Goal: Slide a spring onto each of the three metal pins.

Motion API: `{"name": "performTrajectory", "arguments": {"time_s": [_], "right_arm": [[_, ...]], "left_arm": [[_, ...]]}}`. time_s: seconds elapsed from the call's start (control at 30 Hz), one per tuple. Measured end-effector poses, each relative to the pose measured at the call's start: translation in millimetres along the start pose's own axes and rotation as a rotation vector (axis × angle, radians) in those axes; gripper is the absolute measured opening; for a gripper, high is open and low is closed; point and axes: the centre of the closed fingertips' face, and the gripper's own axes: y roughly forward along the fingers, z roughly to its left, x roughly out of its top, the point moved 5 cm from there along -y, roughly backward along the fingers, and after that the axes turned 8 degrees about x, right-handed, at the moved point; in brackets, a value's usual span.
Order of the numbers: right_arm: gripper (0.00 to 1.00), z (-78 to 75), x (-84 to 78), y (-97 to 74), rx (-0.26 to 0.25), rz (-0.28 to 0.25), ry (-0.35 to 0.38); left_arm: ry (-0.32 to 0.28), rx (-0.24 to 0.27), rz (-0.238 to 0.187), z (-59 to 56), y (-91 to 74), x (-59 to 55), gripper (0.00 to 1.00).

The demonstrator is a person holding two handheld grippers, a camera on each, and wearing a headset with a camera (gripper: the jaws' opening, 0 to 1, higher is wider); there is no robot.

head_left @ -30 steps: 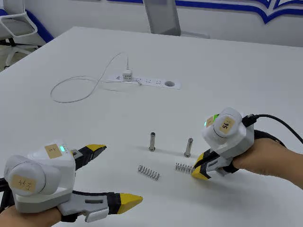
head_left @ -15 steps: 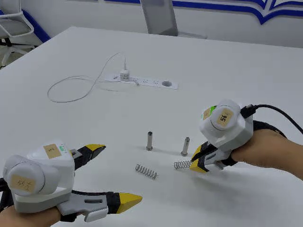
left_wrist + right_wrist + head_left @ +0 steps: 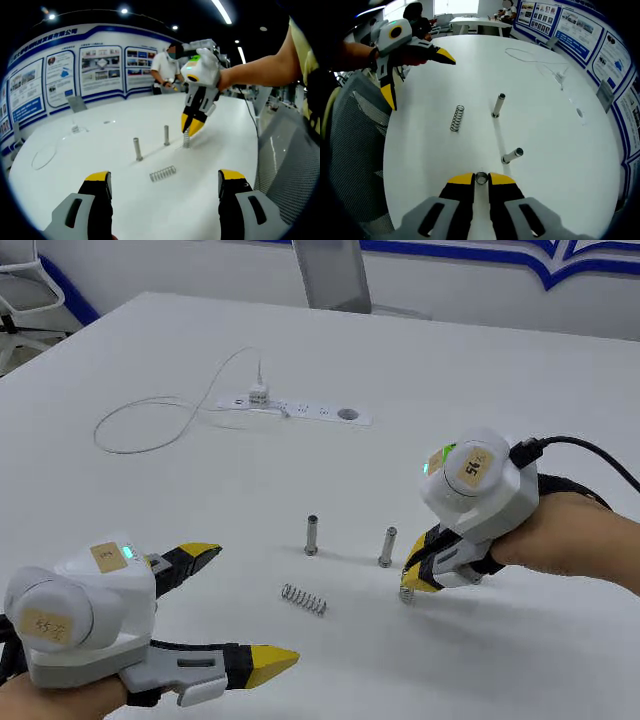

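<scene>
White workbench (image 3: 520, 390) runs back toward a blue-trimmed wall, and the work sits in its near middle. At the near left the left gripper (image 3: 255, 605) hovers low with its tongs spread wide and nothing between them, well apart from the parts. To its right the loose spring (image 3: 303, 599) lies flat on the surface, in front of the pins and touching neither. Behind it stands the left pin (image 3: 311, 535), upright and bare. The right pin (image 3: 387, 546), also upright and bare, is next along. Just beside that pin the held spring (image 3: 406, 593) is pinched upright at its top end by the right gripper (image 3: 413, 580). Its lower end is at or just above the surface. The right gripper view looks straight down its open coil.

The step in hand looks like the first fitting, carrying this spring to the right pin. The next move probably calls for lifting the spring above the pin's top, centring the coil over it, then lowering or letting go. A tilted coil could catch on the pin's edge or tip the pin.

Nothing lies between spring and pin. Far behind, the cable (image 3: 150, 425), the power strip (image 3: 300, 410) and a chair (image 3: 335, 275) are well clear.
</scene>
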Motion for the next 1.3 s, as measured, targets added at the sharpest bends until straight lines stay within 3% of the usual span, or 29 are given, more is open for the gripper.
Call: {"name": "performTrajectory", "arguments": {"time_s": [0.27,0.37,0.8,1.3], "right_arm": [[0.12,0.1,5.1,-10.9,0.002,-0.004,0.015],[0.12,-2.0,13.0,-21.7,0.006,-0.042,0.041],[0.12,-16.0,33.2,-53.7,-0.046,-0.101,0.051],[0.12,-29.3,47.5,-49.2,-0.077,-0.114,0.054]], "left_arm": [[-0.002,0.001,0.000,0.5,0.0,-1.3,0.89],[-0.003,0.003,-0.002,1.2,-0.2,-1.3,0.89],[-0.003,0.003,-0.007,1.1,0.3,-0.6,0.89],[-0.003,0.010,-0.002,3.8,-1.4,-1.4,0.89]]}}
